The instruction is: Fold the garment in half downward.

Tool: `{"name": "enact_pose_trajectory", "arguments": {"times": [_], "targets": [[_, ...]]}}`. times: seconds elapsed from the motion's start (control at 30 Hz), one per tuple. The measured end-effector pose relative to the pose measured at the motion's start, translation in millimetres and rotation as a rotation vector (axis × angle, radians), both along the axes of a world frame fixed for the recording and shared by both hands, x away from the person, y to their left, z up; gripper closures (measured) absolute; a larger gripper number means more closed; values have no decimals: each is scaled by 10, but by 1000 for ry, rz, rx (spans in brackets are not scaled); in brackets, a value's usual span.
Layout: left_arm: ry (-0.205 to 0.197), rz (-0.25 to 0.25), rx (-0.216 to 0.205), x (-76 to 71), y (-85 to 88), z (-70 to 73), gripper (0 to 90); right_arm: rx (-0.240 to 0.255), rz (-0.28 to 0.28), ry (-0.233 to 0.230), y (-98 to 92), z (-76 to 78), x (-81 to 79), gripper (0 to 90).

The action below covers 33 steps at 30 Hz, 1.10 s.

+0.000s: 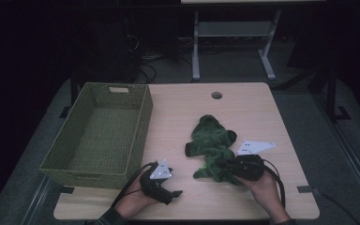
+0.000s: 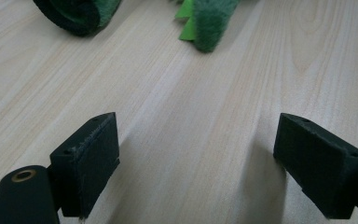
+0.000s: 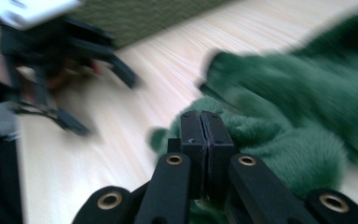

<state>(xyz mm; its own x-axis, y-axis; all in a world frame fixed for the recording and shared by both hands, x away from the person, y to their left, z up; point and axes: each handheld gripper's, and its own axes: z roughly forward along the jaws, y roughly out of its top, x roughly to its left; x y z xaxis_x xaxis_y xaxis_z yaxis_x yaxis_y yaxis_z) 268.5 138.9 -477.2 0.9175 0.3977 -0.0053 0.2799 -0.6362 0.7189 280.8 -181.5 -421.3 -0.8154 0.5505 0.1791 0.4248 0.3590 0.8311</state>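
Wooden table (image 1: 243, 105), dark room. My right claw (image 3: 200, 122) pinched tight on green fuzzy cloth (image 1: 212, 145) right under it. Left claw (image 2: 198, 163) wide, empty, cloth ahead. I lift slow, carry to basket (image 1: 70, 161) past left claw.

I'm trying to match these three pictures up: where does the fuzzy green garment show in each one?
High view: the green garment lies crumpled right of the table's middle, the right gripper at its near edge.
Left gripper view: two bits of it at the top edge.
Right gripper view: it spreads across the right half, around the shut jaws.
Shared landmark: the pale wooden table.
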Motion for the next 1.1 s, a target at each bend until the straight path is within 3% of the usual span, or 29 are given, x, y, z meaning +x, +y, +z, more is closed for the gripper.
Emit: {"name": "enact_pose_trajectory", "arguments": {"times": [0.1, 0.23, 0.4, 0.5, 0.57, 0.67, 0.77, 0.87, 0.93, 1.1], "targets": [[2, 2, -1, -1, -1, -1, 134, -5, 68, -1, 193, -33, -1, 890], [-1, -3, 4, 0, 2, 1, 134, -30, 126, 52, 402, -219, 49, 888], [-1, -2, 3, 0, 2, 1, 134, -71, 140, 77, 505, -357, 79, 863], [-3, -2, 4, 2, 2, 1, 134, -48, 125, 50, 455, -257, 41, 761], [-4, -1, 1, 2, 0, 0, 134, -19, 113, 8, 391, -123, 5, 725], [1, 1, -1, -2, -1, 0, 134, 9, 85, -32, 308, 4, -12, 728], [1, 0, 2, -1, 0, 1, 134, -1, 22, -64, 176, 57, 25, 776], [1, 3, -5, -3, -3, -2, 134, -25, -41, -48, 51, -6, 94, 809], [0, -1, 2, 0, 1, 1, 134, -46, -52, -13, 26, -98, 146, 830], [0, -1, 2, -1, 1, 0, 134, -132, -32, 70, 139, -321, 209, 863]]}}
